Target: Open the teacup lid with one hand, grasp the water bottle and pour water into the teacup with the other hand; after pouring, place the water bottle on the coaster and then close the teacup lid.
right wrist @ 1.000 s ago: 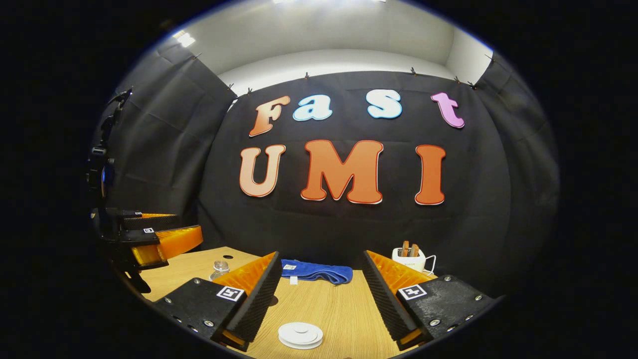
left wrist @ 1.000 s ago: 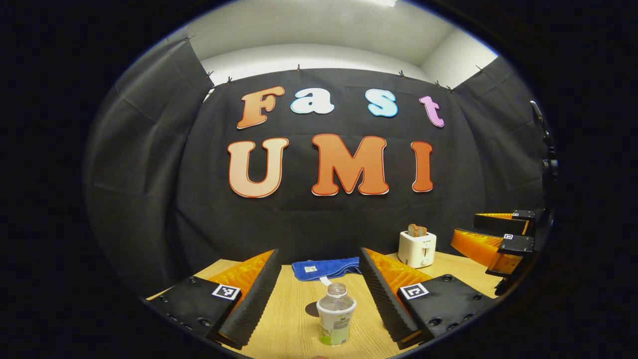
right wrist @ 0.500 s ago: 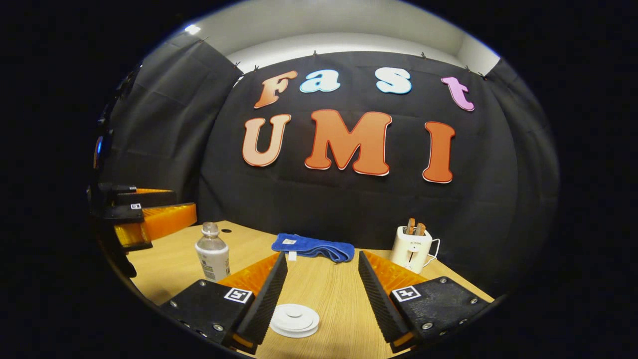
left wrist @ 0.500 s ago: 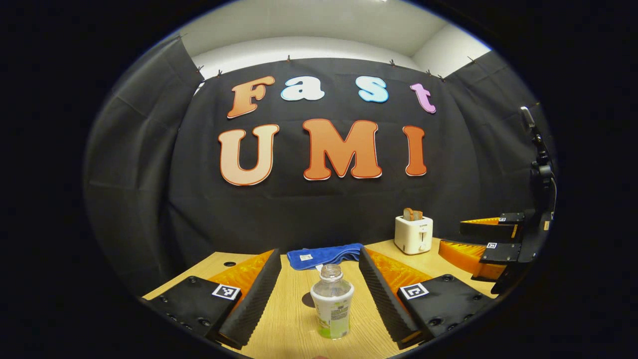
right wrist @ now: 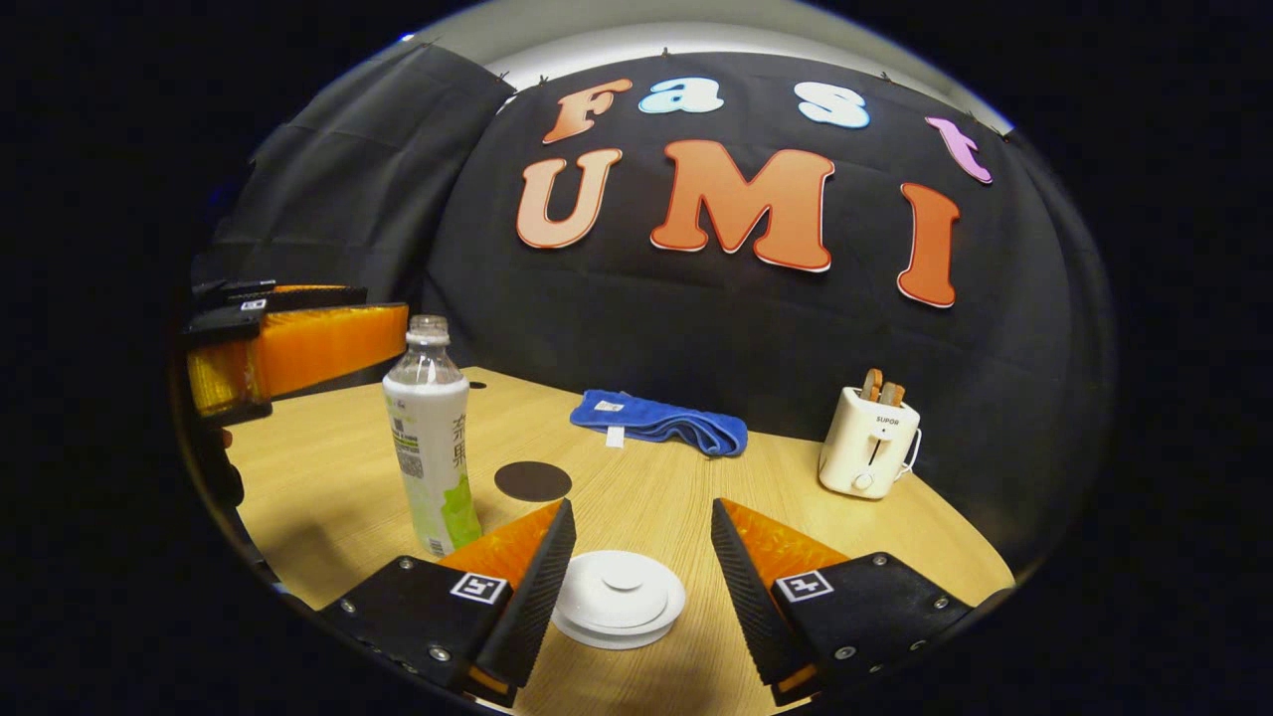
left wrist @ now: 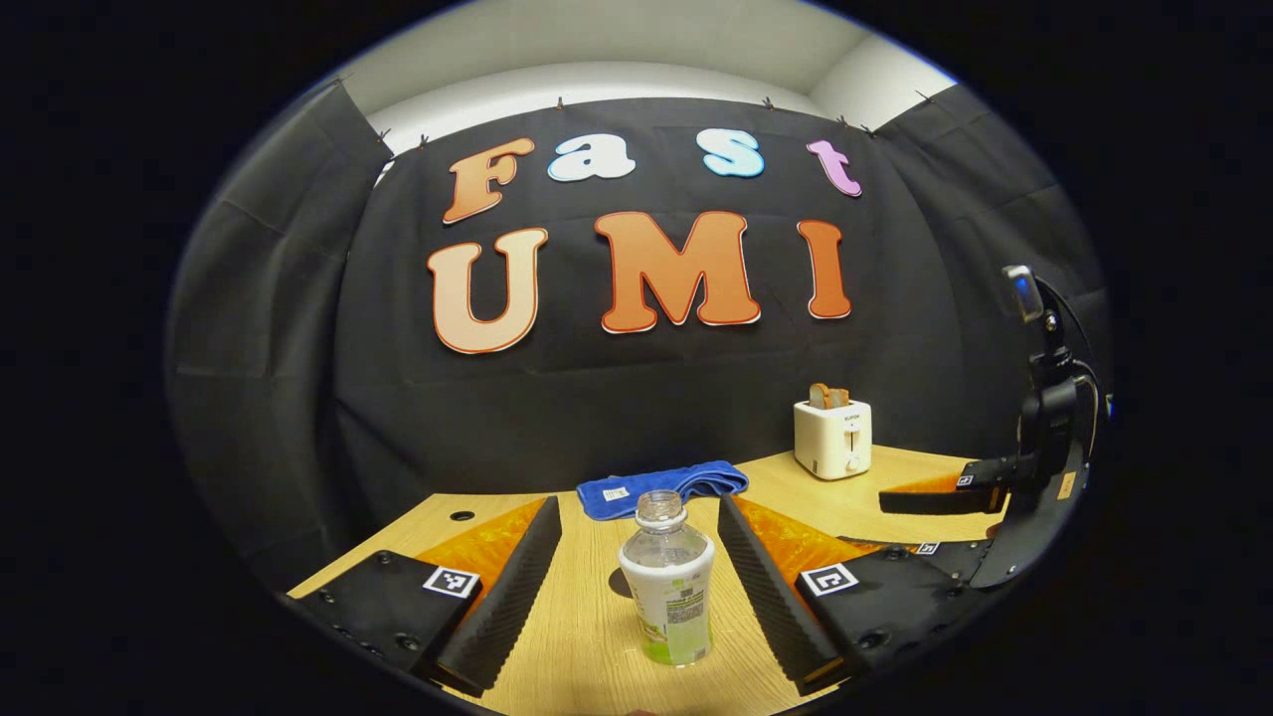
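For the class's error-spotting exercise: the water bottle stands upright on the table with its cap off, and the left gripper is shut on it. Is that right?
One thing is wrong. The left gripper is open, its fingers apart on either side of the water bottle without touching it, as the left gripper view shows. The bottle does stand upright on the table, uncapped.

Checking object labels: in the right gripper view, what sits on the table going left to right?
Water bottle → dark coaster → white teacup lid → blue towel → toaster.
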The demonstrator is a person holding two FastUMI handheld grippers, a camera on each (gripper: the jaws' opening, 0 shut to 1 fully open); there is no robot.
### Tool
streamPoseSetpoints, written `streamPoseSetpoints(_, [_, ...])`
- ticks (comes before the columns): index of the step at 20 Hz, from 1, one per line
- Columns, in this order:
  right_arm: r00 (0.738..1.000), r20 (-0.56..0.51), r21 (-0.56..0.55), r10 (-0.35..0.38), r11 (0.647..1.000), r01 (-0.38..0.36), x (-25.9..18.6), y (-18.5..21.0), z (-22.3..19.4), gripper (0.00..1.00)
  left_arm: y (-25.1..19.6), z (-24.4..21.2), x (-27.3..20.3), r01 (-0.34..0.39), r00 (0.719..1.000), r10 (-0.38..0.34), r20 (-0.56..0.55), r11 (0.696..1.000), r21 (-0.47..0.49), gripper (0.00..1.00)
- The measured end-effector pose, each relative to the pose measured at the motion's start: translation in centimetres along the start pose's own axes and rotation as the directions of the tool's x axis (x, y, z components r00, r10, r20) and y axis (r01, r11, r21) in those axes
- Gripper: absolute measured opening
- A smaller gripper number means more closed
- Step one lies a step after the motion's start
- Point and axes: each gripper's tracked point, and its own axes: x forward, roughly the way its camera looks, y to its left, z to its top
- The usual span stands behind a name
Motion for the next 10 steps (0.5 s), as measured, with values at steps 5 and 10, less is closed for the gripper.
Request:
streamPoseSetpoints(5, [0.998,-0.057,0.028,0.007,1.000,-0.006,0.8,0.1,-2.4,0.75,-0.1,-1.2,0.2,0.005,1.000,-0.006,-0.023,1.000,-0.007,1.00])
streamPoseSetpoints(10, [0.997,-0.072,0.007,0.024,1.000,-0.023,1.3,0.5,-3.2,0.60,-0.4,-1.8,0.3,0.022,0.999,-0.023,-0.040,0.999,-0.026,1.00])
